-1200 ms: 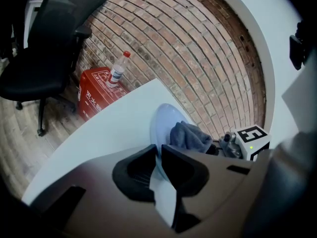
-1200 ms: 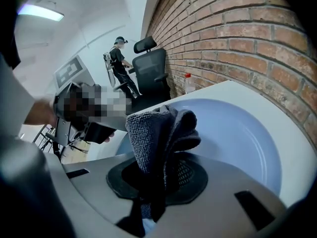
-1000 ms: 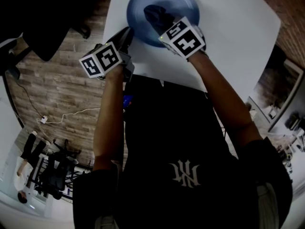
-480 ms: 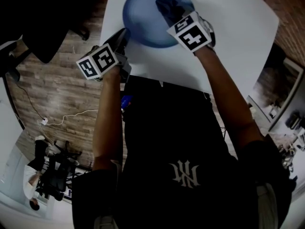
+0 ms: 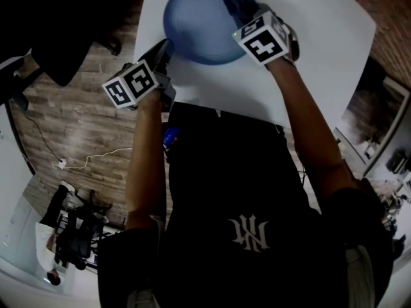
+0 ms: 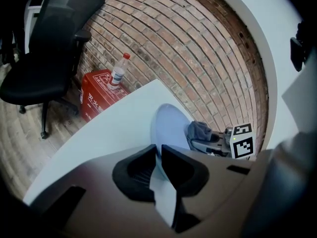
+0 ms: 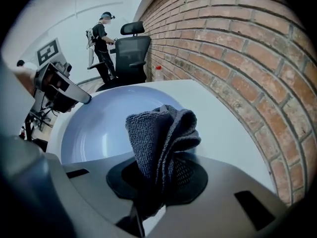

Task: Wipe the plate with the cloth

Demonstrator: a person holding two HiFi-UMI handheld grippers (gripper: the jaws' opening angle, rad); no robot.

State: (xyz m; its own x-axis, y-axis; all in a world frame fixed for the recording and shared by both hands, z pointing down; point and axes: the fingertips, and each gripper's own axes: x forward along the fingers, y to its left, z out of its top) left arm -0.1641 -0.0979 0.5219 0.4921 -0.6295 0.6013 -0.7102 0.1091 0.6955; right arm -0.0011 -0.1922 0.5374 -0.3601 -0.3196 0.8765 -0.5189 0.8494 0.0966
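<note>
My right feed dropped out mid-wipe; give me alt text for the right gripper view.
The right tool is shut on a folded dark grey cloth, at the right side of a round pale blue plate on a white table. The left tool grips the plate's left rim; a brick wall runs along the right.

bare counter open right of the plate, brick wall just beside it, left gripper occupying the plate's near-left rim
</note>
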